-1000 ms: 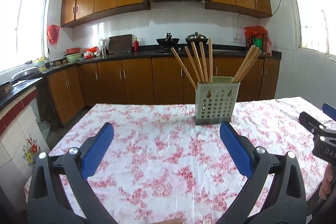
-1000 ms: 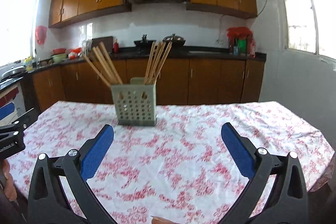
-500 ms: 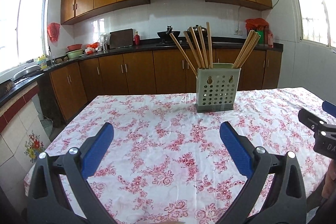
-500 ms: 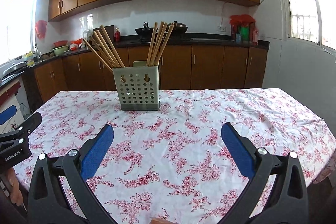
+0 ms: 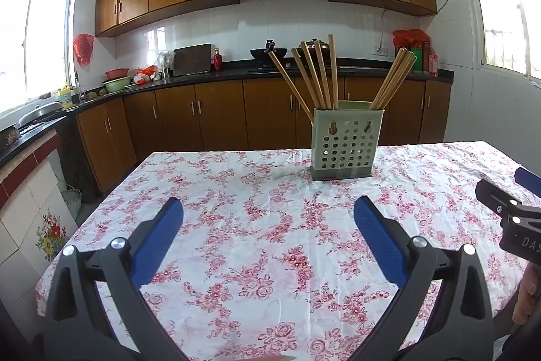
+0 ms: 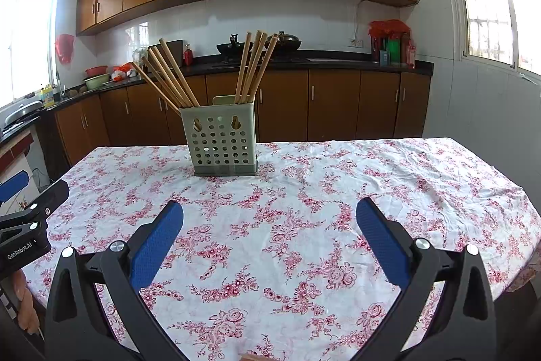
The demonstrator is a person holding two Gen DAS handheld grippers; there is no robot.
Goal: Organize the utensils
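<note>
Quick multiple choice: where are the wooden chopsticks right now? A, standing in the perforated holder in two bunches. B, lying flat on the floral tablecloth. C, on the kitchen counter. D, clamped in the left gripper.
A: the chopsticks stand in the perforated holder in two leaning bunches, while the left gripper and the right gripper are both open and hold nothing.
</note>
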